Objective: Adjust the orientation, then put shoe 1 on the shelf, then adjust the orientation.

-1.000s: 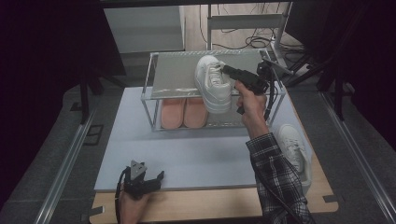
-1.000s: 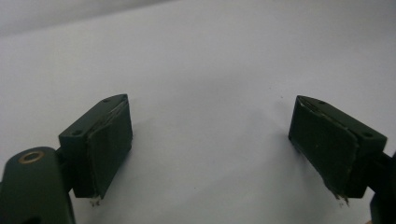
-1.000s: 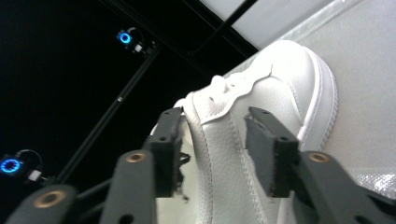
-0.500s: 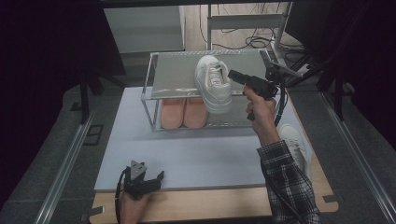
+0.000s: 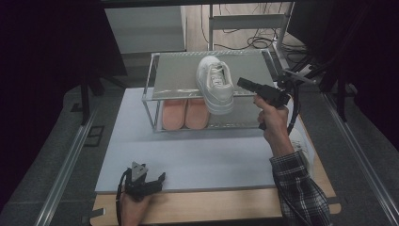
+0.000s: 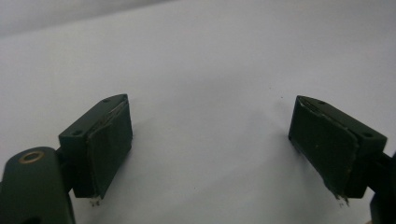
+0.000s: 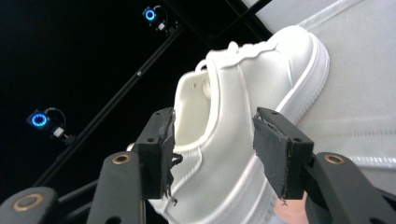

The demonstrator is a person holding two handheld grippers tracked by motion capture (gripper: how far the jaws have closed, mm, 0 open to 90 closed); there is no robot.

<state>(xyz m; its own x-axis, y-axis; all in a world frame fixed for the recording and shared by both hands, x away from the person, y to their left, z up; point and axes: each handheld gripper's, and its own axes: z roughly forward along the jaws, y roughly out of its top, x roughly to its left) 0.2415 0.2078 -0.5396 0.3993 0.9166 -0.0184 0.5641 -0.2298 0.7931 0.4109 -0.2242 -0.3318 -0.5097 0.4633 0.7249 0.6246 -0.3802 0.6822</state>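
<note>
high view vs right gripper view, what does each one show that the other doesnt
High view alone: the two-tier rack, a pink pair of shoes on its lower shelf, the left tongs near the table's front edge, and a second white shoe behind the right forearm. Right gripper view alone: the pads standing apart, and blue ring lights in the dark. Both: the white sneaker on the top shelf and the right tongs, pulled back from it.

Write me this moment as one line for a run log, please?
white shoe: on rack top shelf, heel overhanging | right claw: open, beside heel, not gripping | left claw: open, near table edge | pink shoes: lower shelf
</note>
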